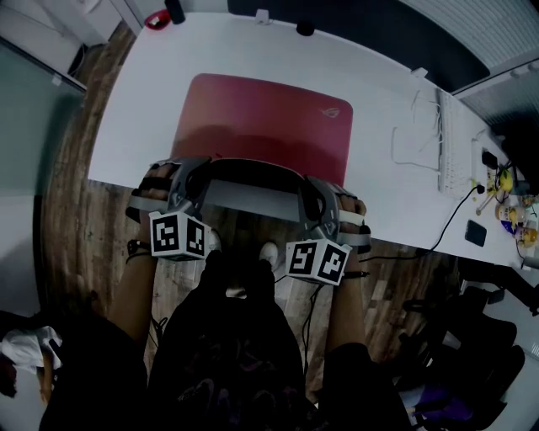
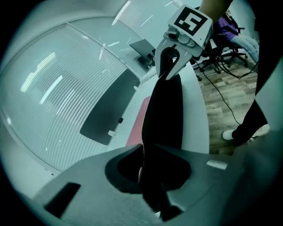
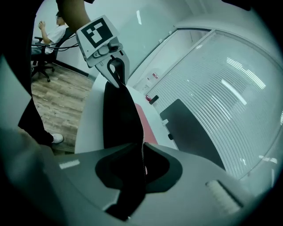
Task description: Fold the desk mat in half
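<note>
A red desk mat (image 1: 265,118) lies on the white table (image 1: 379,93). Its near edge is lifted off the table and curls up, showing the black underside (image 1: 253,172). My left gripper (image 1: 205,168) is shut on the near left corner and my right gripper (image 1: 312,189) is shut on the near right corner. In the left gripper view the black underside (image 2: 163,114) runs from my left gripper (image 2: 146,176) across to the right gripper (image 2: 170,62). The right gripper view shows the same strip of mat (image 3: 121,119) between my right gripper (image 3: 141,172) and the left gripper (image 3: 116,66).
A white keyboard (image 1: 455,143) with cables lies on the table's right side, with a black phone (image 1: 476,231) and small items past it. A red object (image 1: 157,18) sits at the far left corner. The person's legs and shoes (image 1: 269,252) stand below the near edge.
</note>
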`<state>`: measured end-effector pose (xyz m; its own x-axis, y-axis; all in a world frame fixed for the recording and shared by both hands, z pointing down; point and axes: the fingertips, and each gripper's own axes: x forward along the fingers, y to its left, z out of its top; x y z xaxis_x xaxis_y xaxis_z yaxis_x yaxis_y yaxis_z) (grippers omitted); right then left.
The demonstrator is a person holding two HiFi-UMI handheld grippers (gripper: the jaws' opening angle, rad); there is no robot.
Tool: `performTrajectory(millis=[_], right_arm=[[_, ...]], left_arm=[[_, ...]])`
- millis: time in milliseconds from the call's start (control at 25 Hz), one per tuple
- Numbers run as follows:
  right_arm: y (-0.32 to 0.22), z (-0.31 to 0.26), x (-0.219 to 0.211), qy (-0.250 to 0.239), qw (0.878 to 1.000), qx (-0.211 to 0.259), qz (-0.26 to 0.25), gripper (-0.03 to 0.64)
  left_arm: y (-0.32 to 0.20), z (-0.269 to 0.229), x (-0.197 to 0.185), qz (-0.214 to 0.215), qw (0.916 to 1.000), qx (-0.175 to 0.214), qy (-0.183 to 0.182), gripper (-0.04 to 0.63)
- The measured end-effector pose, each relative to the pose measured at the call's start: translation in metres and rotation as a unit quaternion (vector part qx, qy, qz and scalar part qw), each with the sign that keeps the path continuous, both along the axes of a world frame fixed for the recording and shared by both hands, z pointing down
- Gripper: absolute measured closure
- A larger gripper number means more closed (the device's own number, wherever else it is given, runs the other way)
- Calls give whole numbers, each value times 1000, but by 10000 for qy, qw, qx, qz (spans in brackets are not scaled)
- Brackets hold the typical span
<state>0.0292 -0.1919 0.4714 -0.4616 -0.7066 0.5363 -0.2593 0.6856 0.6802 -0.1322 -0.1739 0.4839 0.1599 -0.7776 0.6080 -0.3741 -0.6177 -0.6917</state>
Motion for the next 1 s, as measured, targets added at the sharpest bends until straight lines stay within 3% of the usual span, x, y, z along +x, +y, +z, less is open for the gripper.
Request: performTrajectory(millis=[520,1000], right_arm=[[-103,3,-14,345,9987,103,-372,563],[-204,47,-27,765,9946,-262,-656,565]], left_arm=[[-109,1,-10,445,9989,-88,-131,557],[-206,47,-22,718,9951,-654,-193,558]])
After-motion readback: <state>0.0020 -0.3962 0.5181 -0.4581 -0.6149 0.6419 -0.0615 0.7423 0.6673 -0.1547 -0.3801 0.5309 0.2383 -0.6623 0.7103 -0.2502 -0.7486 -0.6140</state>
